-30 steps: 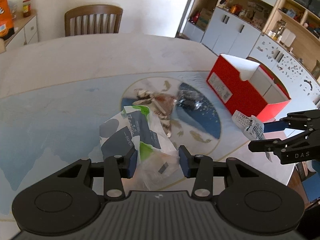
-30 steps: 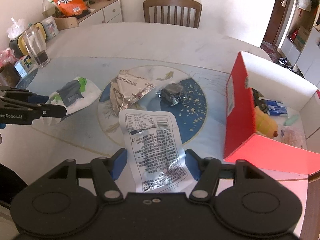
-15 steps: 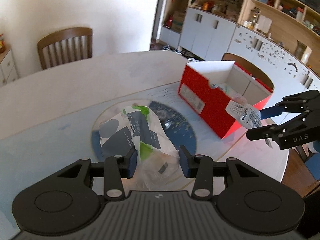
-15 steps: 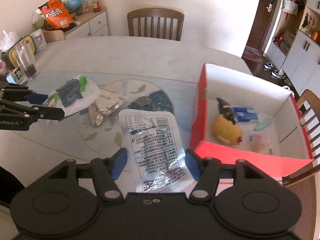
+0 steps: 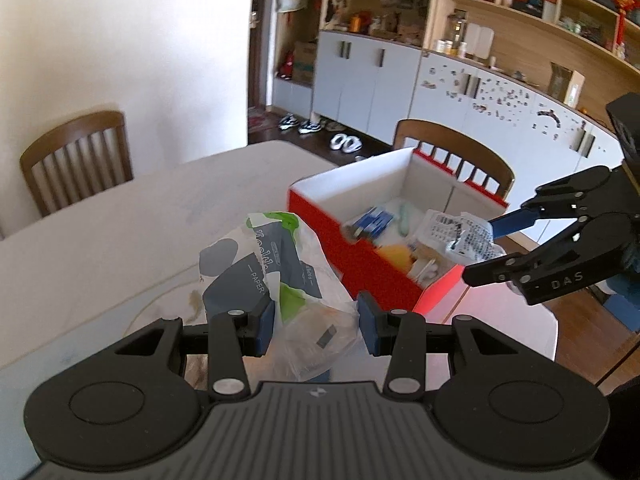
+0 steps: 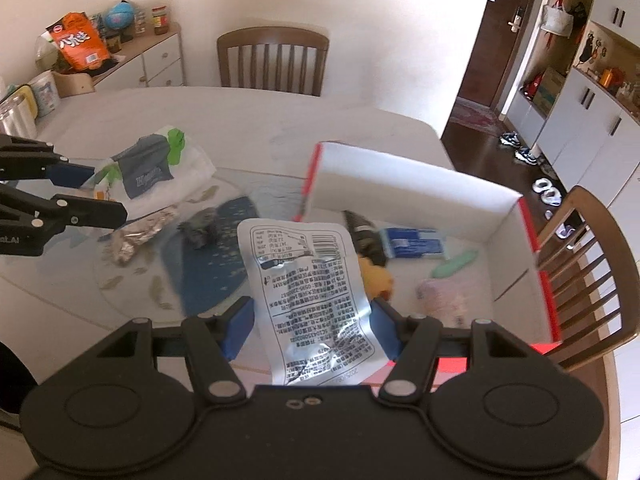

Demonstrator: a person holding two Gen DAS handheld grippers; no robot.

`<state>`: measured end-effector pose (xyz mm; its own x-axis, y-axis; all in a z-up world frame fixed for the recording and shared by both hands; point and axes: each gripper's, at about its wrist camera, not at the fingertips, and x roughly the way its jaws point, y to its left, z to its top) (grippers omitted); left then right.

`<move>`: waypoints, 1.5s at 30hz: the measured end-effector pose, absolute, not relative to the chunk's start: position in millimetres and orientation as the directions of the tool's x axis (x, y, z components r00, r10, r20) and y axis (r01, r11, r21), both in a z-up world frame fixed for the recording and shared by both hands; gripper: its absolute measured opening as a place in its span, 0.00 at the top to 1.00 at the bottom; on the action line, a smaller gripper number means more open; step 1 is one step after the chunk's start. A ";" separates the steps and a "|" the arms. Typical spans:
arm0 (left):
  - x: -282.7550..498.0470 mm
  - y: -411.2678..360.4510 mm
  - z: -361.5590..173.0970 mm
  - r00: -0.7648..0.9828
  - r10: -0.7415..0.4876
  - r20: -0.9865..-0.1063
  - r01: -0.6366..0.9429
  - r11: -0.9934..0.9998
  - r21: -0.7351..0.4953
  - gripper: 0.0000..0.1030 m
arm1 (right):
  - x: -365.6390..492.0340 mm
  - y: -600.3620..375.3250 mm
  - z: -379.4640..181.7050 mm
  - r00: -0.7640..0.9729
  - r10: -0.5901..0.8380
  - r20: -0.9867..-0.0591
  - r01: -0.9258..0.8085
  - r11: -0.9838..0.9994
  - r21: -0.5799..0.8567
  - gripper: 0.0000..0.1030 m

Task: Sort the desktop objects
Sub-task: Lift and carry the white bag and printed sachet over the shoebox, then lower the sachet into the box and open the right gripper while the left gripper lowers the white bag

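Note:
My left gripper is shut on a crumpled white, grey and green tissue pack, held above the table just left of the red box. My right gripper is shut on a silver printed foil pouch, held over the box's near edge. The box holds a blue packet, a yellow toy, a green item and a dark object. The pouch also shows in the left wrist view. The tissue pack also shows in the right wrist view.
A crumpled foil wrapper and a dark wrapper lie on the table's round blue pattern. Wooden chairs stand at the far side and right. A side cabinet with snacks is far left.
Both grippers have carried their loads to the right, toward the red box. The pouch now hangs over the box's near edge and the tissue pack is close beside the box.

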<state>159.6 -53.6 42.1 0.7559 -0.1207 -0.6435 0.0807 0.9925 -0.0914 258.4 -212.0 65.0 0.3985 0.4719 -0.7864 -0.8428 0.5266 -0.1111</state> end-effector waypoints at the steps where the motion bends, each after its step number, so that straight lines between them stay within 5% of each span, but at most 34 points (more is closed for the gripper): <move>1: 164.6 -60.3 43.3 0.757 -0.123 -0.641 0.089 0.992 -0.086 0.60 | 264.1 -214.4 65.2 0.402 0.470 -0.786 -0.840 0.531 -0.112 0.39; 22: 260.5 -135.0 52.4 0.742 -0.192 -0.643 0.236 0.972 -0.018 0.60 | 364.5 -238.8 52.4 0.451 0.409 -0.793 -0.779 0.615 -0.126 0.39; 45: 342.1 -176.3 15.8 0.616 -0.241 -0.750 0.351 0.936 -0.013 0.60 | 410.0 -236.3 9.7 0.423 0.328 -0.845 -0.779 0.608 -0.154 0.38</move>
<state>342.1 -176.3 15.8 0.6162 -0.2411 -0.7498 0.3505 0.9365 -0.0131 410.0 -236.3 9.7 0.4229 0.3276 -0.8449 -0.7786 0.6083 -0.1539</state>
